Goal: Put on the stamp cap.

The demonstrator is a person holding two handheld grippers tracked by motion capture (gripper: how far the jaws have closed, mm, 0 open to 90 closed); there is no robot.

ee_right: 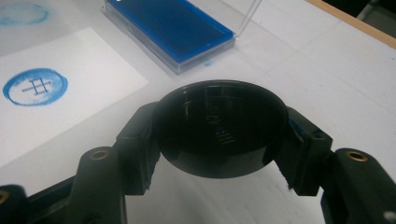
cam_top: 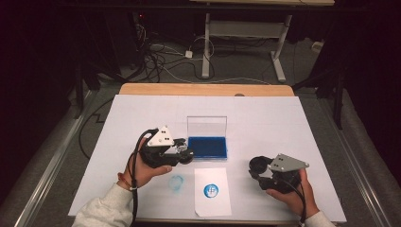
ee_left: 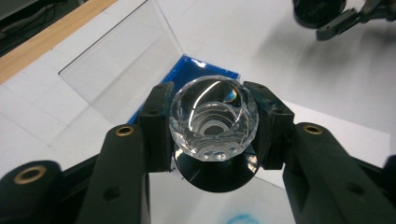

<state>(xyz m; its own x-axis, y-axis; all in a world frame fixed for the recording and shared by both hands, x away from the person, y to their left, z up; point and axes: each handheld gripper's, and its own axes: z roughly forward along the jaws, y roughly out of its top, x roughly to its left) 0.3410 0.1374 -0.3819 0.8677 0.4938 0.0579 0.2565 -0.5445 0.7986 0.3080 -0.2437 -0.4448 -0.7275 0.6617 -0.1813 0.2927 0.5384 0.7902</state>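
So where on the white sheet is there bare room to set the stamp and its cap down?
Free: the far strip behind the ink pad, and the right side between the ink pad and the right gripper. Crowded: the near middle, with the stamped paper slip, the blue smudge and the left gripper holding the stamp.

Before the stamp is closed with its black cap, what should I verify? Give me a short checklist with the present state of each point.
1. Left gripper holds the clear stamp between both jaws: ok.
2. Right gripper holds the black cap: ok.
3. Cap lined up with stamp: not ok, they are apart.
4. Print on the paper sheet is finished: ok, blue mark visible.
5. Ink pad lid closed: not ok, it stands open.
6. Stamp face dry: cannot tell.
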